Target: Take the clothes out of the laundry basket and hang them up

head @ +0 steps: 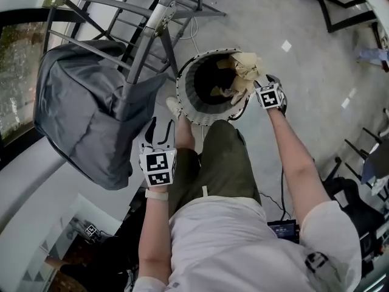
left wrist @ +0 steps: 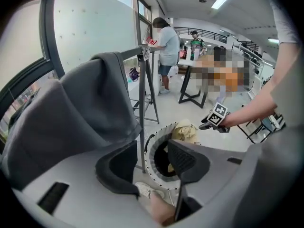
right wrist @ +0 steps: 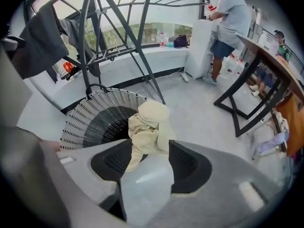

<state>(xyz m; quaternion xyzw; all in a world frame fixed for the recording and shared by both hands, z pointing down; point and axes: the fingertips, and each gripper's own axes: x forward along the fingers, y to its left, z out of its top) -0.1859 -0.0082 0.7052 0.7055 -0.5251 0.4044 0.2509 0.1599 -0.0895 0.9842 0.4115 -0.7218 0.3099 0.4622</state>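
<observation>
**Cream garment bunched on the basket rim**

Cream cloth, a crumpled garment, sits heaped on the rim of the round laundry basket at the person's right, with a fold hanging down inside the dark drum. From the right gripper view its long axis runs towards the camera. The rounded bulk is at the far end, over the rim, and a narrow tail points back at the right gripper. That tail reaches in between the two jaws. They stand wide apart and neither pad shows any pressure on the cloth.

The left gripper hangs lower and to the left, beside the person's knee and well apart from the cream garment. Its jaws are also spread, with nothing between them (only the basket and a pale shoe show beyond the gap).

A grey garment is draped over a bar of the metal drying rack, just left of the basket. It hangs broad and slack, its length running downwards.
</observation>
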